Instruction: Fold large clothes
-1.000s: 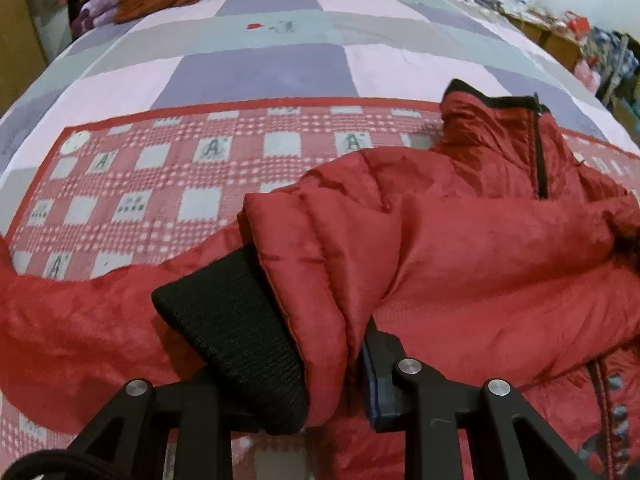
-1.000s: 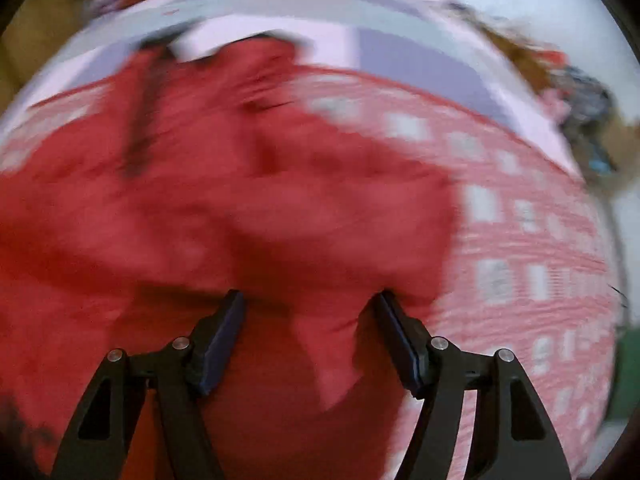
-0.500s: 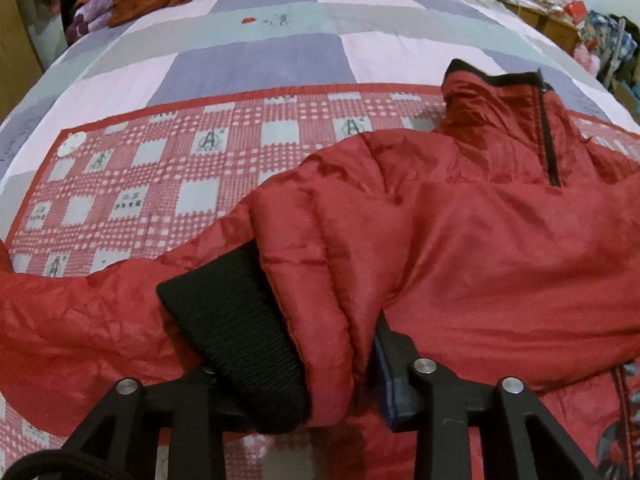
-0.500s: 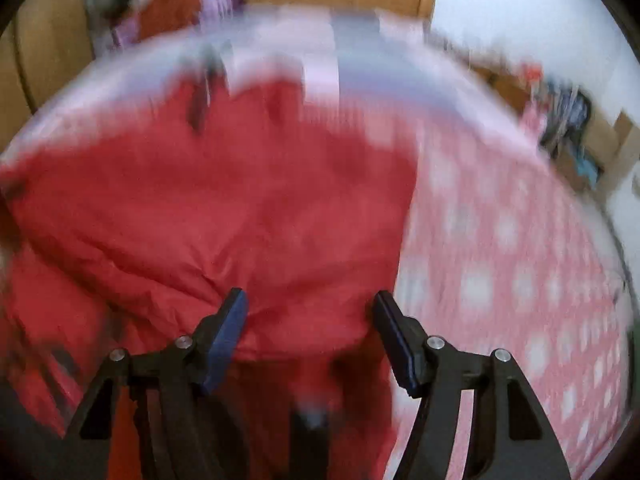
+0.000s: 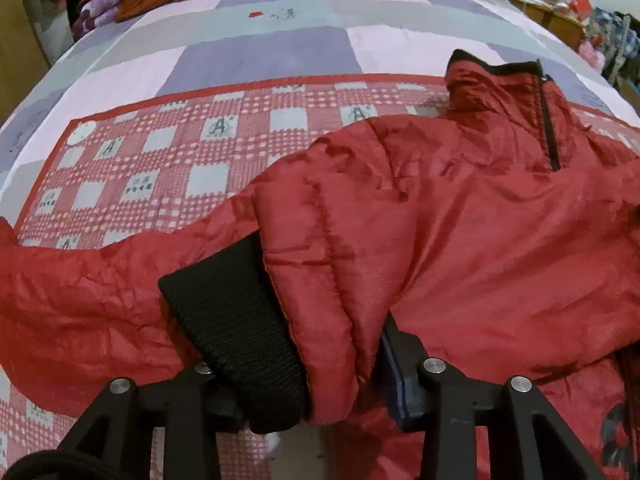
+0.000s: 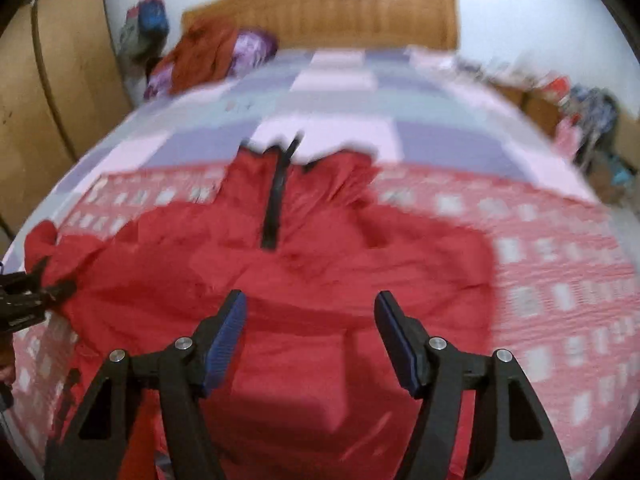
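Note:
A red puffer jacket [image 5: 460, 208] with a black zipper and black collar lies spread on the bed. My left gripper [image 5: 304, 368] is shut on the jacket's sleeve end, with the black knit cuff [image 5: 236, 320] draped over the left finger. In the right wrist view the jacket [image 6: 320, 264] lies front up, collar toward the headboard. My right gripper [image 6: 310, 336] is open and empty above the jacket's lower part. The left gripper [image 6: 24, 300] shows at the far left of that view, holding the sleeve.
The bed has a red checked sheet [image 5: 160, 160] over a pink, purple and grey quilt [image 5: 260, 52]. An orange-brown garment [image 6: 208, 52] and purple fabric lie near the wooden headboard [image 6: 320, 12]. A wooden wardrobe [image 6: 52, 80] stands left; clutter [image 6: 580, 108] sits right.
My right gripper has pulled back and up from the jacket, empty, so the whole jacket and headboard now show. My left gripper keeps its hold on the sleeve, nearly still.

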`<action>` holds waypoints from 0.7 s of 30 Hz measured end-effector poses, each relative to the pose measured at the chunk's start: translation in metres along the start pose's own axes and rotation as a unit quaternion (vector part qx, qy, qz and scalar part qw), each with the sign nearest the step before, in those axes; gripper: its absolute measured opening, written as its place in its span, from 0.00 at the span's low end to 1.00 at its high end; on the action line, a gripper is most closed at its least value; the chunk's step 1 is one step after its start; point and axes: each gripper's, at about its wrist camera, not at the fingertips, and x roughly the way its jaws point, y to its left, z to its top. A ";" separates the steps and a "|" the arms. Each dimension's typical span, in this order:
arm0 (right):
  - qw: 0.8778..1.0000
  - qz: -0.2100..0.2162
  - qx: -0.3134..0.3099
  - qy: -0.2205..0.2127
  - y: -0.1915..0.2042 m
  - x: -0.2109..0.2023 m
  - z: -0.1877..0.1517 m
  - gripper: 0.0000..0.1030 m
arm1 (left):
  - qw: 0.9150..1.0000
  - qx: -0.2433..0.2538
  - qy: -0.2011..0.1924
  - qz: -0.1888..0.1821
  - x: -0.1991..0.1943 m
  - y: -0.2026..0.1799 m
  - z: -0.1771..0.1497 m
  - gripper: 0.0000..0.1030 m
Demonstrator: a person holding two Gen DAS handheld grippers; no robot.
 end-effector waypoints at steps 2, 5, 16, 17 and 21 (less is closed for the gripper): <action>0.994 -0.074 -0.020 0.073 -0.015 0.049 -0.006 0.67 | 1.000 0.006 0.002 0.000 0.003 -0.002 0.000 0.49; 0.981 -0.165 0.075 0.072 -0.084 0.052 -0.016 0.65 | 1.000 0.026 0.003 0.005 0.006 -0.010 -0.001 0.49; 0.988 -0.131 0.067 -0.042 -0.062 -0.028 -0.036 0.65 | 0.999 0.032 -0.004 0.006 0.006 -0.015 0.001 0.50; 0.992 -0.108 0.041 -0.042 -0.044 -0.032 -0.040 0.65 | 1.000 0.031 -0.003 0.004 0.007 -0.016 0.003 0.50; 0.989 -0.143 -0.030 -0.004 -0.005 -0.020 -0.069 0.65 | 1.000 0.026 -0.002 0.001 0.008 -0.020 0.005 0.50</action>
